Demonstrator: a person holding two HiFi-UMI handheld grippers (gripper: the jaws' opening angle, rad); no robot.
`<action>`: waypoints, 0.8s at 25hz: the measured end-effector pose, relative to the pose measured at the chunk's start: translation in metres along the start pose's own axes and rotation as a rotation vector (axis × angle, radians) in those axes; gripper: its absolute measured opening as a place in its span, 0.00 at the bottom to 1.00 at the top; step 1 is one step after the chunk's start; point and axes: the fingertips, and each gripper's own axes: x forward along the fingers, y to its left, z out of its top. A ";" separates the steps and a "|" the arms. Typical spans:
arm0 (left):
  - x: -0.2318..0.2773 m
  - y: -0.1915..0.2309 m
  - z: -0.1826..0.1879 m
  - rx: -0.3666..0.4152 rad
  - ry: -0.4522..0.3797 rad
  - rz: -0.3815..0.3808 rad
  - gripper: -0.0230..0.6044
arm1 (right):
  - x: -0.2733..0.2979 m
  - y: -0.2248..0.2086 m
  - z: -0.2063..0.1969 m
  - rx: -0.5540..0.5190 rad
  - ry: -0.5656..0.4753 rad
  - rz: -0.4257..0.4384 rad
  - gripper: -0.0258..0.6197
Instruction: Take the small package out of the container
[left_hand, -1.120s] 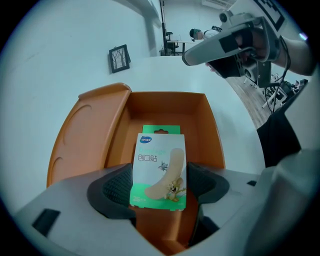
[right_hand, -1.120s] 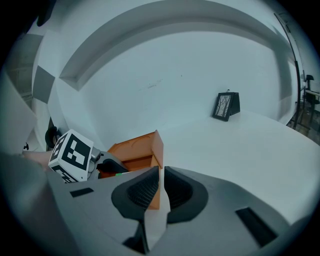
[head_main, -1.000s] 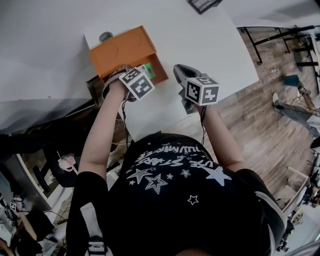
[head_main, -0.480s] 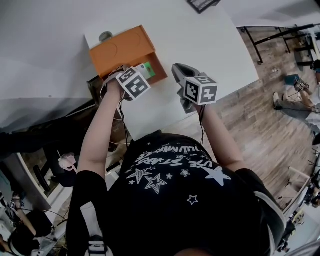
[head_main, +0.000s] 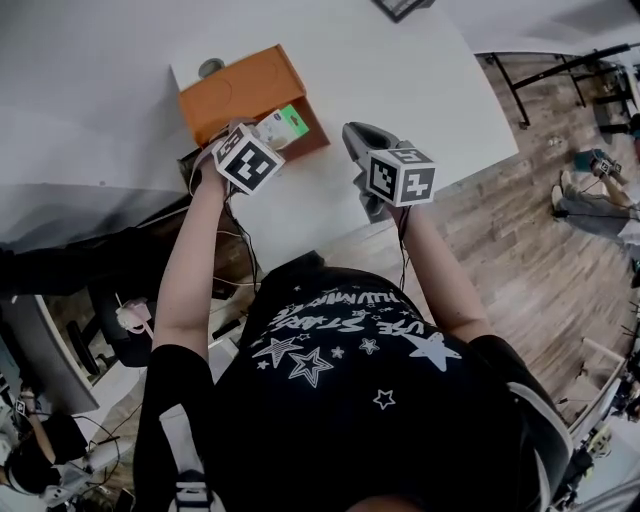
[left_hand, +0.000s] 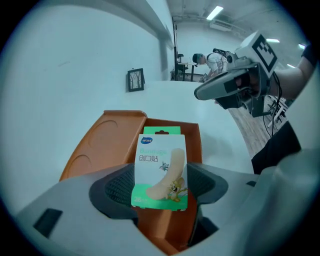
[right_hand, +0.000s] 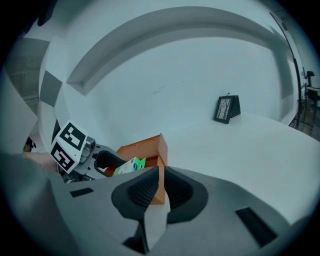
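Small package (left_hand: 160, 170) (green and white) pinched in left tongs (left_hand: 160, 186) over container (left_hand: 100, 145) rim; right tongs (right_hand: 159, 192) closed, empty, well apart

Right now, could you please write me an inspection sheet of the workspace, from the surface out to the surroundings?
Surface: white table, mostly bare.
Job's things: small package, a green-and-white bandage pack, held upright over the open end of the orange container.
Clutter: small round grey object behind the container; picture frame near the table's far edge.
Grippers: left gripper shut on the small package; right gripper has its jaws together with nothing between them, beside the container.
Cables: black cables hang below the left gripper.
Surroundings: wood floor, black metal frame, another person on the floor.
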 end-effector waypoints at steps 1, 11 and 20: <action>-0.004 -0.001 0.002 -0.014 -0.012 0.014 0.60 | -0.004 -0.001 0.000 -0.001 -0.004 0.002 0.13; -0.051 -0.040 0.005 -0.196 -0.128 0.073 0.60 | -0.050 0.001 -0.007 -0.003 -0.051 0.057 0.13; -0.084 -0.098 0.002 -0.333 -0.233 0.092 0.60 | -0.098 0.010 -0.023 -0.024 -0.065 0.083 0.13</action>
